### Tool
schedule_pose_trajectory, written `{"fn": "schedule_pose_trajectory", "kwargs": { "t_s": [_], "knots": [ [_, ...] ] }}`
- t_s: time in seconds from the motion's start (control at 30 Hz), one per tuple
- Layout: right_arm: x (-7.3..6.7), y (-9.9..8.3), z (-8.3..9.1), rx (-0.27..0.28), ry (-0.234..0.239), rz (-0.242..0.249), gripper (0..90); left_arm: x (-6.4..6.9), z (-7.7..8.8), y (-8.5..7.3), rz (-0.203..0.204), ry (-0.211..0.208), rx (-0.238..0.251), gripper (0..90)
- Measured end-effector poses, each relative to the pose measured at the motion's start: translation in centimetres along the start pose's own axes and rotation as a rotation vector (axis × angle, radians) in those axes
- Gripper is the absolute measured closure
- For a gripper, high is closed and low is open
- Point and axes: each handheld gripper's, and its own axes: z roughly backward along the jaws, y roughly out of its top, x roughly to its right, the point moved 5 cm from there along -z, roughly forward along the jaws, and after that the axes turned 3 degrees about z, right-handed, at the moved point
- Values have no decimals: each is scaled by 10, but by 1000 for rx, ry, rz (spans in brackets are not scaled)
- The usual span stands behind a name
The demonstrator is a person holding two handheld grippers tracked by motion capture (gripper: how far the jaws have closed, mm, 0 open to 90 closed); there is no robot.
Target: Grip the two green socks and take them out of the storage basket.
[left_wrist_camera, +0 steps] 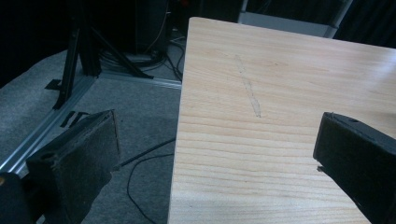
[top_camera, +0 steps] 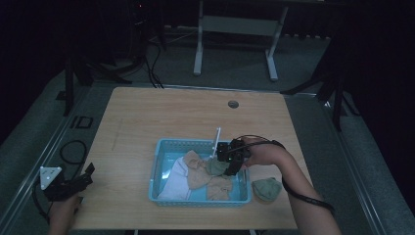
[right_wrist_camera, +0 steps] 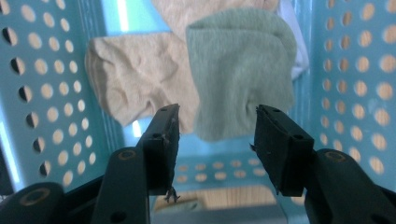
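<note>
The right gripper [top_camera: 229, 164] is held over the right end of the basket [top_camera: 161, 145], its jaws spread and pointed down into it. In the right gripper view, the green sock [right_wrist_camera: 240, 70] is seen lying on the basket floor just ahead of the jaw tips, lined up with the gap between them but not gripped; nothing is pinched between the pads. A beige sock [right_wrist_camera: 135, 79] lies touching the green sock on its left in that view, and a white cloth [right_wrist_camera: 299, 56] shows at its other edge, by the perforated basket wall. In the high view, more beige socks [top_camera: 198, 171] and the white cloth [top_camera: 173, 178] are spread across the basket's middle. A second green sock [top_camera: 266, 189] lies on the table [top_camera: 161, 112] just outside the basket's right end, near the right forearm. The left gripper [top_camera: 73, 183] is held well left of the basket, at the table's left edge, its jaws spread wide with nothing between them.
</note>
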Motion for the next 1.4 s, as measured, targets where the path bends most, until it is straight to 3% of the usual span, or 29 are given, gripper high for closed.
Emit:
{"fn": "schedule_pose_trajectory", "kwargs": {
  "t_s": [0.43, 0.5, 0.6, 0.67, 0.83, 1.4],
  "knots": [
    [7, 14, -37, -44, -15, -7, 431, 0, 0, 0, 3, -1, -2, 7],
    [10, 15, -42, -57, -31, -18, 465, 0, 0, 0, 2, -2, -2, 7],
    [15, 14, -46, -66, -63, -26, 661, 0, 0, 0, 5, -1, -2, 7],
    [17, 14, -44, -62, -79, -26, 768, 0, 0, 0, 5, -1, -3, 7],
    [17, 15, -35, -64, -91, -15, 822, 0, 0, 0, 6, 1, -4, 7],
    [9, 13, 22, -63, -136, 5, 838, 0, 0, 0, 8, 3, -3, 7]
  ]
}}
